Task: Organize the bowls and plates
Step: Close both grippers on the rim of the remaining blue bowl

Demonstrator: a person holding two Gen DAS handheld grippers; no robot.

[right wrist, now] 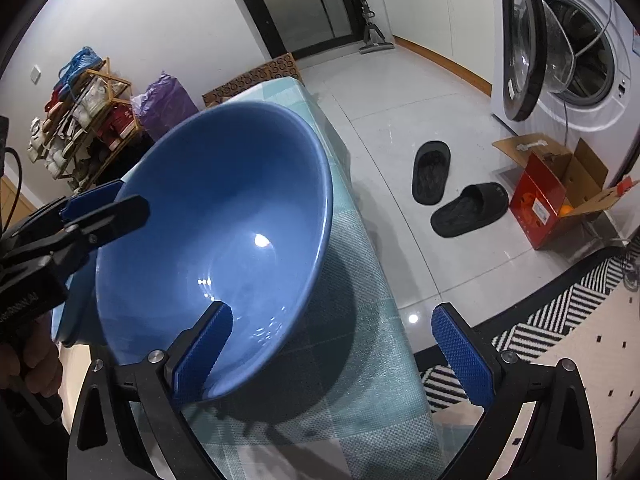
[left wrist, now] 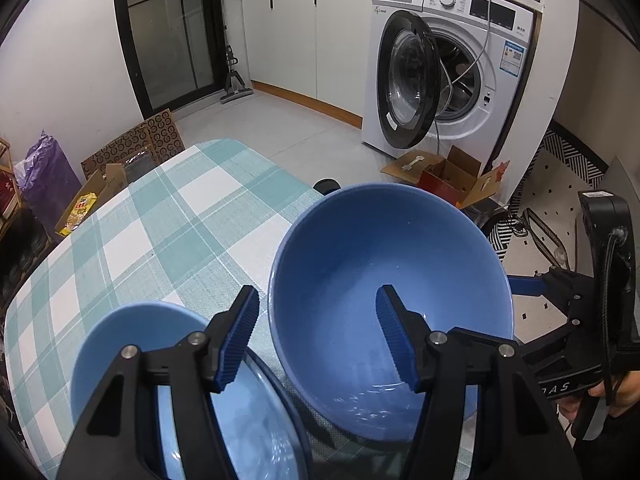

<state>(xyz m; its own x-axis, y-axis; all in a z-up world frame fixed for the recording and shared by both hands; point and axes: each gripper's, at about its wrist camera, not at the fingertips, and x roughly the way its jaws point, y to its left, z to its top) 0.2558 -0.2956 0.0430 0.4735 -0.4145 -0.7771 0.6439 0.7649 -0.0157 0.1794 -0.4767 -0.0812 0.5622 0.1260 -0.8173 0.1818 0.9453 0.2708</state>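
**Big bowl straddled on both sides**

While the deep blue ceramic bowl sits on the checked-cloth bench, the left gripper straddles its near-left rim, one finger inside and the other outside. The gap looks wider than the wall, so I cannot tell whether the pads bite yet. The right gripper is spread open, one finger inside the bowl, the other off past the bench edge. A paler blue bowl lies just left of the left fingers, probably the nesting target.
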